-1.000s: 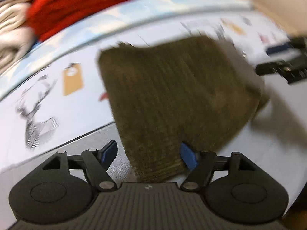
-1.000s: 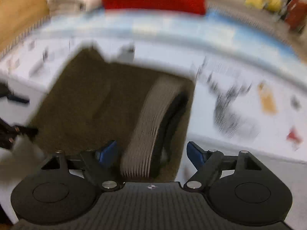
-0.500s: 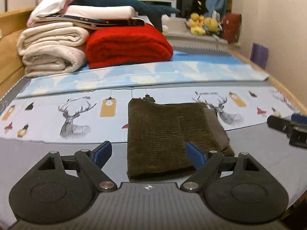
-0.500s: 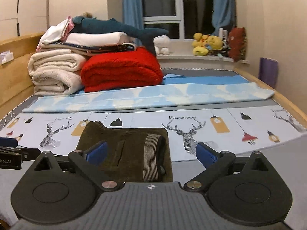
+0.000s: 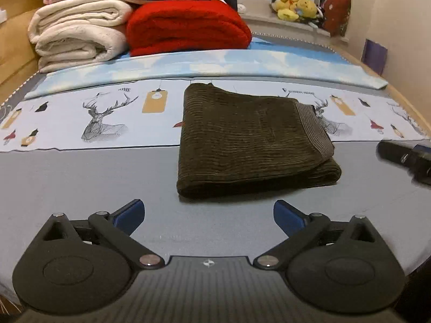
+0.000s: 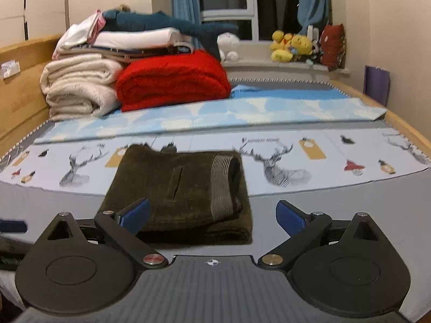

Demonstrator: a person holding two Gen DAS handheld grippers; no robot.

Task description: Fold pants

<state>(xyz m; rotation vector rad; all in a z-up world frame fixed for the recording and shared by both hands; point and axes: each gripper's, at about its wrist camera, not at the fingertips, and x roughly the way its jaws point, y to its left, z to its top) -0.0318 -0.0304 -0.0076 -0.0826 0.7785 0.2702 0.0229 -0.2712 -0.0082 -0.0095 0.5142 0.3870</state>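
Note:
The dark olive corduroy pants (image 5: 250, 140) lie folded into a compact rectangle on the grey bed cover, their ribbed waistband (image 6: 222, 185) on top at the right. My left gripper (image 5: 207, 210) hangs just short of the pants' near edge; its jaws are opening and nothing is between them. My right gripper (image 6: 211, 210) stands open and empty in front of the pants (image 6: 175, 188), its left blue pad overlapping the near left corner in the picture. It also shows at the right edge of the left wrist view as the right gripper (image 5: 404, 156).
A deer-print sheet (image 5: 80, 115) and a light blue sheet (image 5: 215, 64) lie behind the pants. Folded cream blankets (image 5: 78, 32) and a red blanket (image 5: 186, 27) are stacked at the back left. Stuffed toys (image 6: 291, 44) sit on the window ledge. A wooden bed frame (image 6: 24, 91) runs along the left.
Both grippers have drawn back from the pants and their jaws have spread wider. The pants, earlier between the fingers, now lie flat in front of them.

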